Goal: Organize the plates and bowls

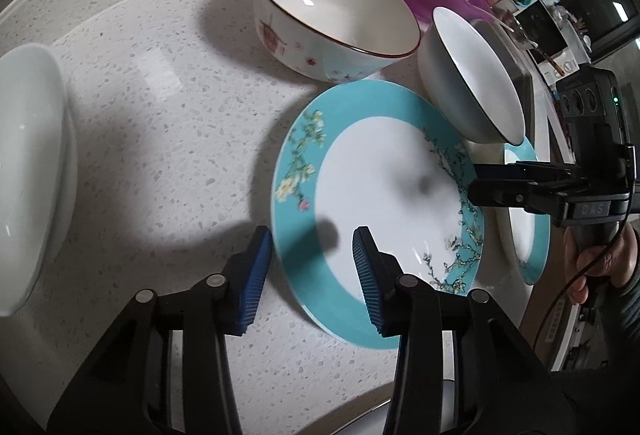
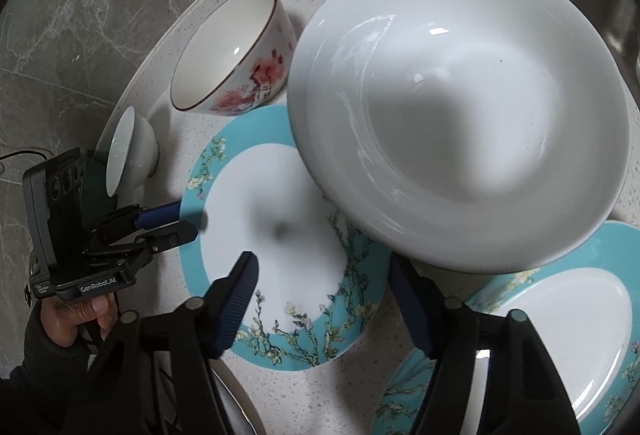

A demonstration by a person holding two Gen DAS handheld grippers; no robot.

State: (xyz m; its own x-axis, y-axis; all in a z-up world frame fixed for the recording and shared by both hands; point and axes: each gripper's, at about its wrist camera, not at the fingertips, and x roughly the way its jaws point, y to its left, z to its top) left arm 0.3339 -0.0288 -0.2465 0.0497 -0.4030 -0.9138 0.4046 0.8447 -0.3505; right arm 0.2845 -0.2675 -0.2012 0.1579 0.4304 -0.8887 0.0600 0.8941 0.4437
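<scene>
Teal-rimmed plate sat between both half-spread jaws, left gripper and right gripper unclamped; best pinch opposite rims evenly.

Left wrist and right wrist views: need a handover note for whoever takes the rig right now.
Left claw: open, straddling the near rim of the teal plate; pads not visibly pressing.
Right claw: open, over the opposite rim of the same plate.
Things: second teal plate lies beside it on the counter. Large white bowl sits tilted and overlaps the first plate's rim. Floral bowl stands behind. Small white bowl sits by the left claw.
Done: nothing stacked.
Left: probably clear the large bowl, stack the plates, nest the bowls.
</scene>
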